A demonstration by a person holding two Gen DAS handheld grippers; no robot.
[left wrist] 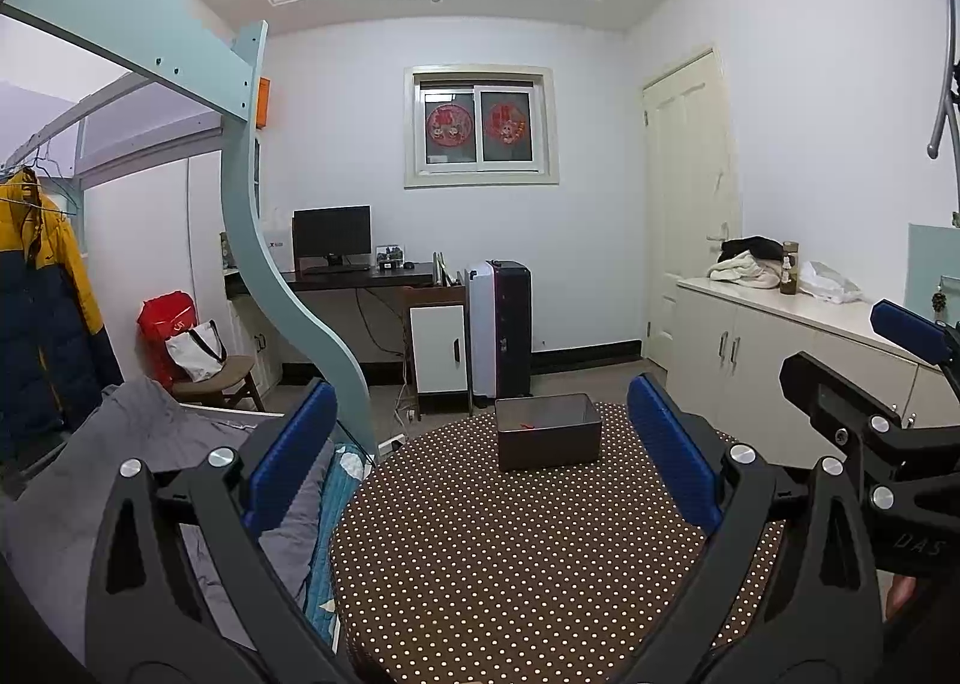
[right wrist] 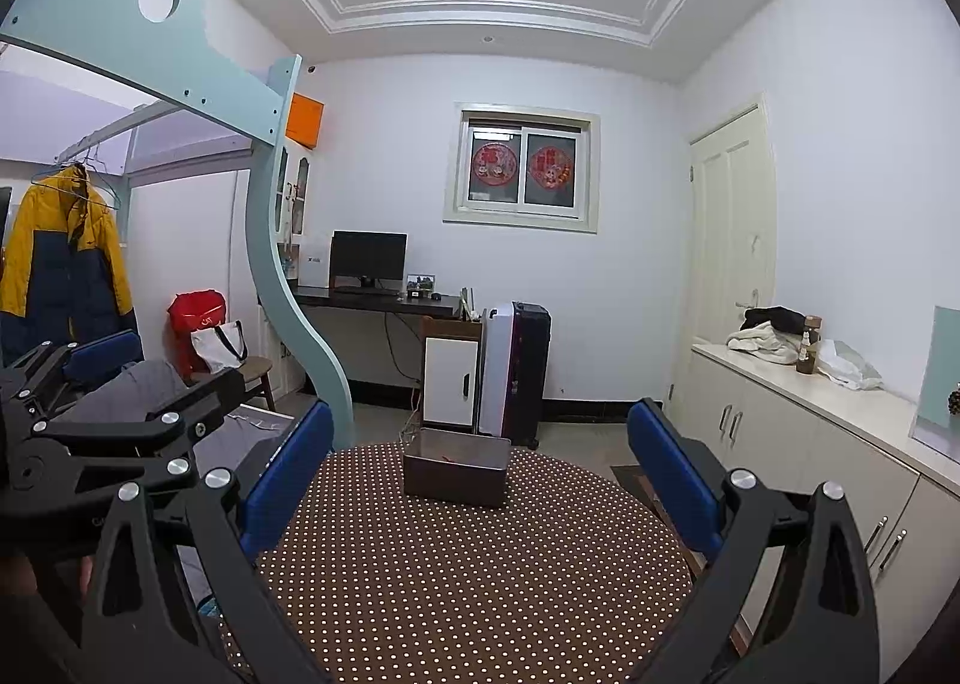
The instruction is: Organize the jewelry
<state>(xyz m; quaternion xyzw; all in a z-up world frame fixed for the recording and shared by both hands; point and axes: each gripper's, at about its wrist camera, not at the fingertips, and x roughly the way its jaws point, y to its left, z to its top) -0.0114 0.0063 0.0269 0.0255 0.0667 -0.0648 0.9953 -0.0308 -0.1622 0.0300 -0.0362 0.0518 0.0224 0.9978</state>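
Brown polka-dot cloth covers the round table [left wrist: 510,552] we're working over, and that's pretty much the whole stage right now. Sitting toward the far edge of it is the dark open box [left wrist: 548,431], and we can just make out a small red thing [left wrist: 527,425] lying inside it, too tiny to tell what piece of jewelry it is. From the right wrist view the same box [right wrist: 457,467] sits at the far side of the table [right wrist: 480,576], and we get a hint of something reddish inside, but it's blurry.

Our left gripper [left wrist: 483,444] hangs above the near part of the table with its blue pads [left wrist: 672,468] spread wide apart, nothing between them. Our right gripper [right wrist: 480,456] is the same deal: jaws splayed wide, empty, held over the table and well short of the box. Each gripper shows up at the edge of the other's view, so we've got them side by side, near each other but not touching.

Around the room: a yellow and navy jacket [right wrist: 63,258] on a hanger at the left, a desk with a monitor [right wrist: 368,257] against the back wall, a suitcase [right wrist: 516,372] beside it, and a white cabinet [right wrist: 798,444] along the right wall with clothes and a bottle [right wrist: 809,345] on top.
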